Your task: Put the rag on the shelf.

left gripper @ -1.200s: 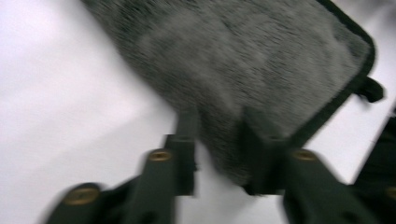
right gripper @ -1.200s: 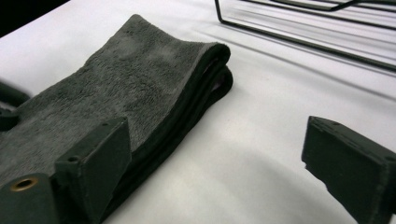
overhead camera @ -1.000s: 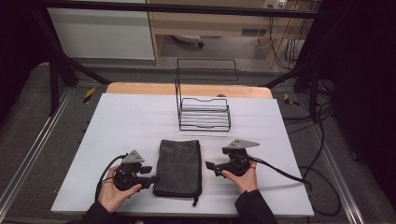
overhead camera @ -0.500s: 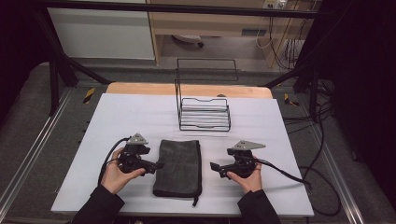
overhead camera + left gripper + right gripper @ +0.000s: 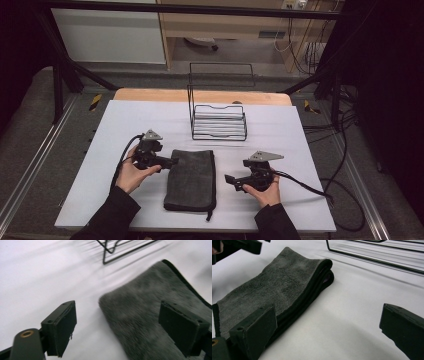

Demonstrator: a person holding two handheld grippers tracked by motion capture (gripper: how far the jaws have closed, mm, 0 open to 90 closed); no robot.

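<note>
Nothing really done yet: our towel point(image 5: 191, 179) lay folded on the surface point(image 5: 300, 145) before the rack point(image 5: 218, 121), left tongs point(image 5: 170, 162) and right tongs point(image 5: 231, 181) both wide open, empty.

No text, label or number can be read anywhere.

A lab: black frame rig point(image 5: 60, 75), trailing cables point(image 5: 345, 150), white test table point(image 5: 125, 120).
</note>
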